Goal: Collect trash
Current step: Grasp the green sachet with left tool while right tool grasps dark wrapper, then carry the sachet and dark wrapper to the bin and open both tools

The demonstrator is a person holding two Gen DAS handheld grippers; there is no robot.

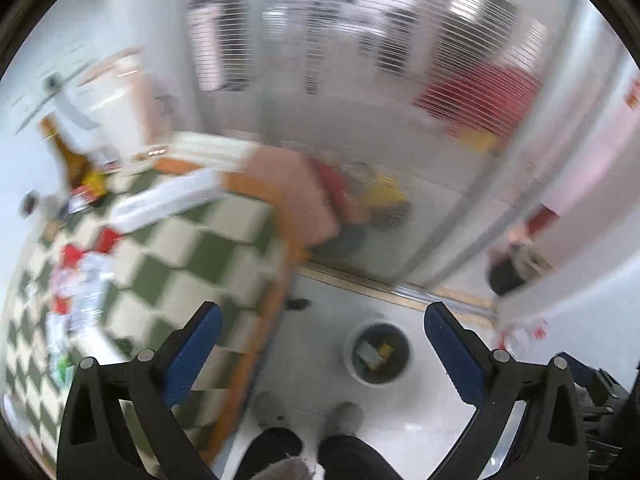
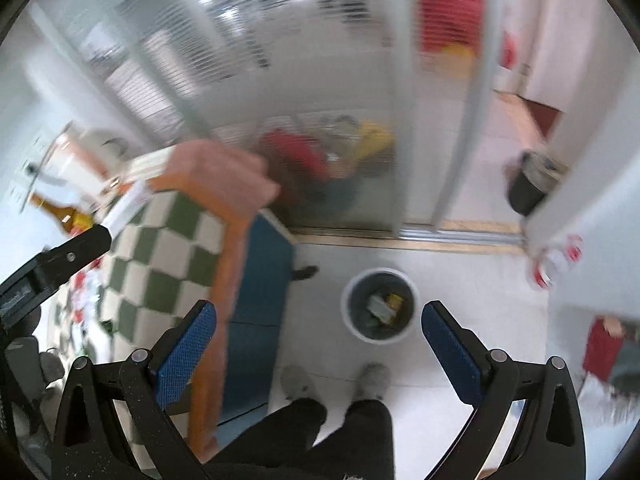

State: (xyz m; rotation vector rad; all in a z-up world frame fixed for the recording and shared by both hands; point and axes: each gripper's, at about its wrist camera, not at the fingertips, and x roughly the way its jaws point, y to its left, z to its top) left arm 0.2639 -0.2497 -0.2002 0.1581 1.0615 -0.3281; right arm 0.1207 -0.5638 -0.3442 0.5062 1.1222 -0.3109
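Because the trash (image 1: 80, 292) near the left edge of the table (image 1: 192, 248) seems crumpled wrappers and paper, red and white, I judge it light, soft, best pinched at a raised fold. Both the left gripper (image 1: 322, 334) and right gripper (image 2: 318, 330) stand apart, empty, above the bin (image 2: 379, 305).

We see a table under a green-and-white checkered cloth (image 1: 188, 256), its orange edge (image 2: 230, 276) running toward a glass partition with horizontal stripes (image 1: 360, 60). A brown glass bottle (image 1: 70, 156) stands at the far end, beside a long white box (image 1: 168, 200). A pink cloth (image 2: 224, 176) drapes over the far corner. Below, the person's grey slippers (image 2: 374, 380) rest on the white floor (image 2: 440, 280).
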